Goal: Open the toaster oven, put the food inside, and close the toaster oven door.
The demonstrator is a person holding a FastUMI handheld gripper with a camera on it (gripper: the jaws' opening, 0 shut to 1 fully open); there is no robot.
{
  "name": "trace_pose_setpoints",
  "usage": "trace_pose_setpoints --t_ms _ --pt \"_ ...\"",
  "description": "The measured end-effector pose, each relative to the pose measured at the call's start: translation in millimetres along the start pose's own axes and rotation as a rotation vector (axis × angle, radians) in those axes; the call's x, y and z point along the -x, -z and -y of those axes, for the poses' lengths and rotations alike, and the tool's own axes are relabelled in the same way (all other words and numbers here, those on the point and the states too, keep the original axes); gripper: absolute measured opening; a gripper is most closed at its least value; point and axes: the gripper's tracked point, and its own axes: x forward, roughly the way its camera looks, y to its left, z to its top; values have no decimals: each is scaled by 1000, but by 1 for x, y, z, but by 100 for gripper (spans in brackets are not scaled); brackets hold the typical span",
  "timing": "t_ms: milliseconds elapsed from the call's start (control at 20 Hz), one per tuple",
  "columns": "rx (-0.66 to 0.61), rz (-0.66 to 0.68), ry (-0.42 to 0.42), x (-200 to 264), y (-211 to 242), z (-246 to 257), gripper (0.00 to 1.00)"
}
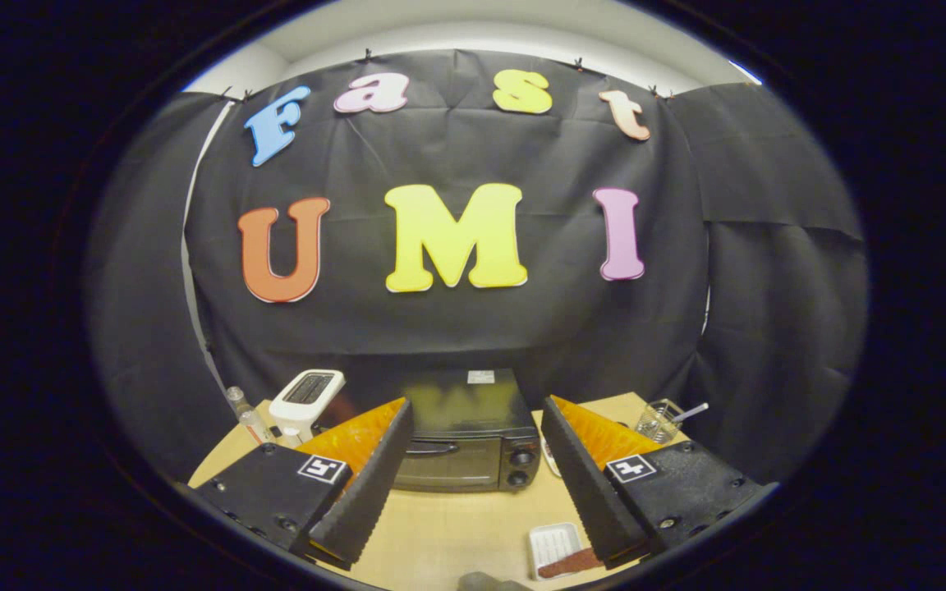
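The gripper (477, 460) hangs with fingers spread apart, holding nothing. Beyond them on the desk (448, 525) sits the closed toaster oven (461, 439). Its thin door handle (432, 448) could slip free; the food tray (559, 552) risks bumping.

A white toaster (306, 400) stood on the wooden table (440, 533), left of centre in the lower part of the frame. A clear bottle (246, 417) stood just left of it, near the table's edge. At lower right, toward the table's far corner, sat a clear glass (658, 420) (something thin leaned out of it, too small to tell).
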Motion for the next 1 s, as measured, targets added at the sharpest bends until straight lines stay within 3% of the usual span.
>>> trace_pose_setpoints --t_ms 300,550,1000 --pt "30 -114 -3 -87 53 -46 100" --pt "31 -181 7 -125 84 -60 100" --pt "19 -205 15 -118 104 -60 100"
